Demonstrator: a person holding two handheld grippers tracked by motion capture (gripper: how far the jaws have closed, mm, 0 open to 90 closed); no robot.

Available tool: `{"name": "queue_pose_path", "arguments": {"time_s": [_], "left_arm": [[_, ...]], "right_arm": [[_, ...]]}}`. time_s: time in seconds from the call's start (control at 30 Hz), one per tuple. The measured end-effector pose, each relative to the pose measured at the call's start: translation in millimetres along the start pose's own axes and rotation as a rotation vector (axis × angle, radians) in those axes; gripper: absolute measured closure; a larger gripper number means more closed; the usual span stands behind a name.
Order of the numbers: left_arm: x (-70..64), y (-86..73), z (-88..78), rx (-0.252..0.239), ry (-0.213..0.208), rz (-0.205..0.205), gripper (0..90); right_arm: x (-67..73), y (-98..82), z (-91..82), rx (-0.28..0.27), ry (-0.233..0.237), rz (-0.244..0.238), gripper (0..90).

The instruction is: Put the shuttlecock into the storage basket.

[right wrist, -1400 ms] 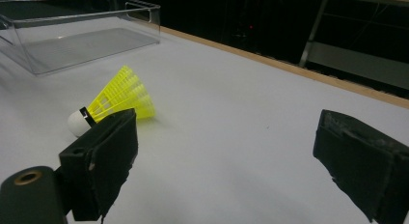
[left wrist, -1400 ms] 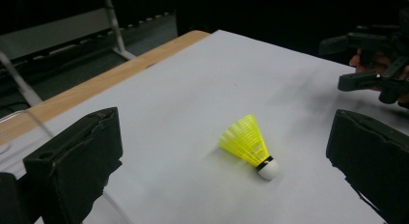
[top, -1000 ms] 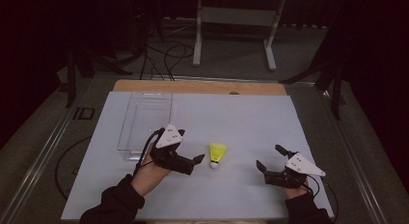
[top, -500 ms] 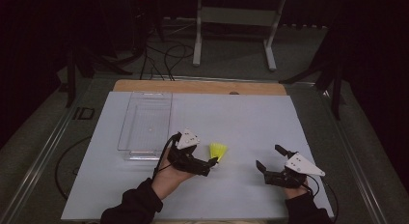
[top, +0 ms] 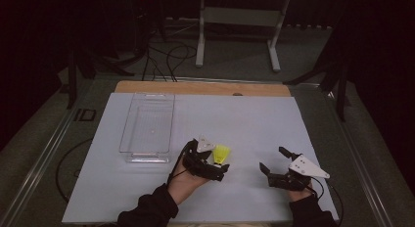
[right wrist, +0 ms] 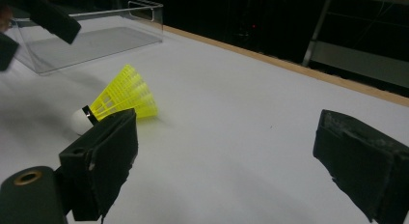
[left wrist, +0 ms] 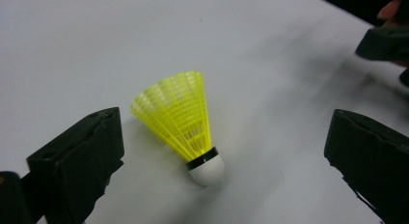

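Note:
A yellow shuttlecock (top: pixel 221 152) with a white cork lies on its side on the white table sheet (top: pixel 244 119). My left gripper (top: pixel 217 165) is at it, open, and its jaws stand wide on either side. In the left gripper view the shuttlecock (left wrist: pixel 184 119) lies between the jaws of the left gripper (left wrist: pixel 224 126), untouched, cork toward the camera. My right gripper (top: pixel 271 158) rests open to the right, apart from it. In the right gripper view the right gripper (right wrist: pixel 231 127) holds nothing and the shuttlecock (right wrist: pixel 121 96) lies beyond its left jaw.
An empty clear plastic tray (top: pixel 145 158) stands on the sheet left of the left gripper, also seen as the tray (right wrist: pixel 96 40) in the right gripper view. A wooden table edge (top: pixel 205 87) runs along the back. Cables and a metal stand lie on the floor beyond.
My left gripper has moved right, from beside the tray to the shuttlecock, and now straddles it. The right gripper has stayed put.

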State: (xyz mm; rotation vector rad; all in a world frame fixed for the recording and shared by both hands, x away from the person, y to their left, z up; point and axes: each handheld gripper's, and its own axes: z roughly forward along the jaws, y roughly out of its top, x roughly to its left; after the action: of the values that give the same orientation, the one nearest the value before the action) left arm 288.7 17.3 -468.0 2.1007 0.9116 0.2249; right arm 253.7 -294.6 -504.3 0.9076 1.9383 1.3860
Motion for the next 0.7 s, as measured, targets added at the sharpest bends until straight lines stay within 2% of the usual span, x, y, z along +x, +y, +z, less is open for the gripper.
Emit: {"name": "queue_pose_path", "arguments": {"time_s": [0.27,0.53,0.7], "left_arm": [[-2.0,-3.8,17.7,0.105,0.013,-0.021,4.3],[0.4,-8.0,31.8,0.174,0.035,-0.116,10.9],[2.2,-11.3,38.1,0.188,0.02,-0.147,22.5]], "right_arm": [[0.1,0.1,0.2,-0.003,0.001,-0.005,8.4],[0.2,-0.1,0.3,-0.002,-0.001,-0.005,8.4],[0.4,-0.1,0.5,-0.004,-0.001,-0.004,8.4]]}}
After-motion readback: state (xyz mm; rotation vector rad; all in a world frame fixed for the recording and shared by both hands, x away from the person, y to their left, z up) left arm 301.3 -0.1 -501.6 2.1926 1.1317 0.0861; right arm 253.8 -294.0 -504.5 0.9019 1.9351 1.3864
